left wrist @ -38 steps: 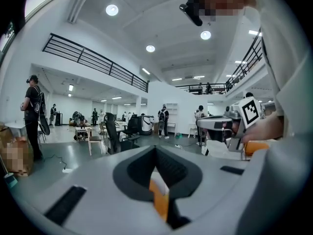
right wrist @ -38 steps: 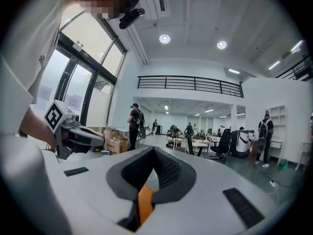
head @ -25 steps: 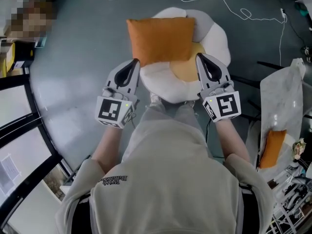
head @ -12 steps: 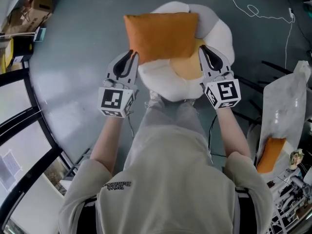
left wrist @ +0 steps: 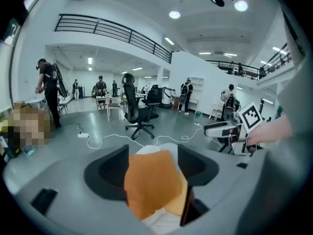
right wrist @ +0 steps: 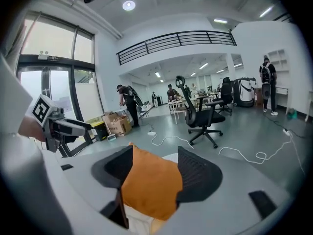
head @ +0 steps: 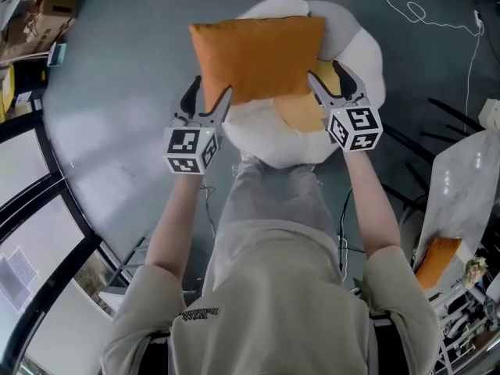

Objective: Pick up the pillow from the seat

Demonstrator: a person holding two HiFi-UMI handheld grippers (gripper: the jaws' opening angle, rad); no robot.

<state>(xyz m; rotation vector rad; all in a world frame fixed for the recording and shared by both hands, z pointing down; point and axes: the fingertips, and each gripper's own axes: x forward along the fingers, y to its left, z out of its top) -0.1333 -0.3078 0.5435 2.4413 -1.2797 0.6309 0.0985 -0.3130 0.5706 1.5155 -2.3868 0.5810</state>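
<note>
Orange and plump, the pillow lies on the white round seat, its near edge over a yellow patch. The fingers of the left gripper have just been opening and stand well apart, with the pillow's near-left corner between them. The right gripper has done likewise, its fingers parted about the near-right corner.

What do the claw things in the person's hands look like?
The left gripper and right gripper each have two grey-and-black curved fingers and a white cube with black square markers. The shirt is beige, short-sleeved. Both have just been opening, orange pillow between the fingers.
</note>
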